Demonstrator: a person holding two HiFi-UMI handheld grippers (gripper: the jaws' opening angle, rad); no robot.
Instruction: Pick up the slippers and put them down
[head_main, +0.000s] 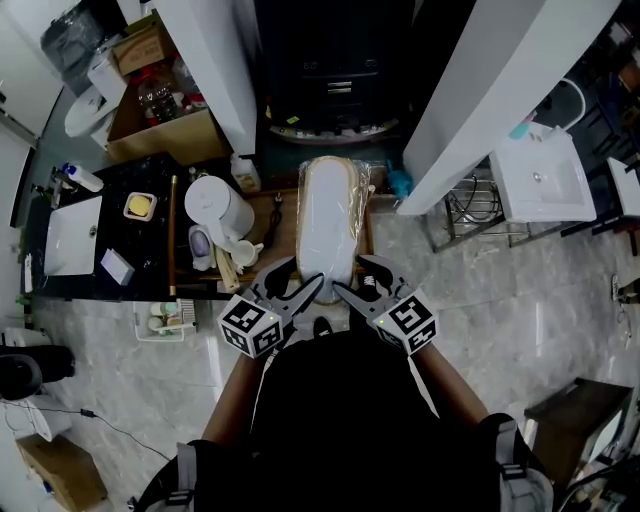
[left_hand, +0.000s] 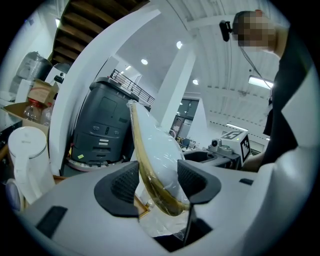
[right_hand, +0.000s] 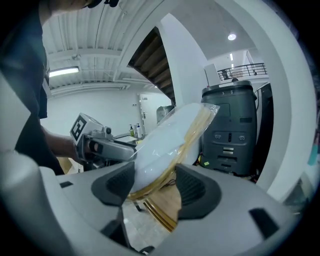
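Note:
A pair of white slippers (head_main: 328, 225) with tan soles, wrapped in clear plastic, hangs lengthwise above a wooden table (head_main: 283, 228). My left gripper (head_main: 306, 292) grips its near end from the left and my right gripper (head_main: 346, 291) from the right. In the left gripper view the slippers (left_hand: 155, 150) stand on edge between the two dark pads of the left gripper (left_hand: 157, 182), touching both. The right gripper view shows the slippers (right_hand: 167, 137) tilted up to the right, pinched between the pads of the right gripper (right_hand: 155, 187).
A white kettle (head_main: 222, 208) stands left of the slippers on the table. Further left are a black counter with a sink (head_main: 75, 240) and a cardboard box (head_main: 165, 135). White sloping pillars (head_main: 480, 110) flank a dark grey machine (left_hand: 102, 127). A white basin (head_main: 540, 180) stands at the right.

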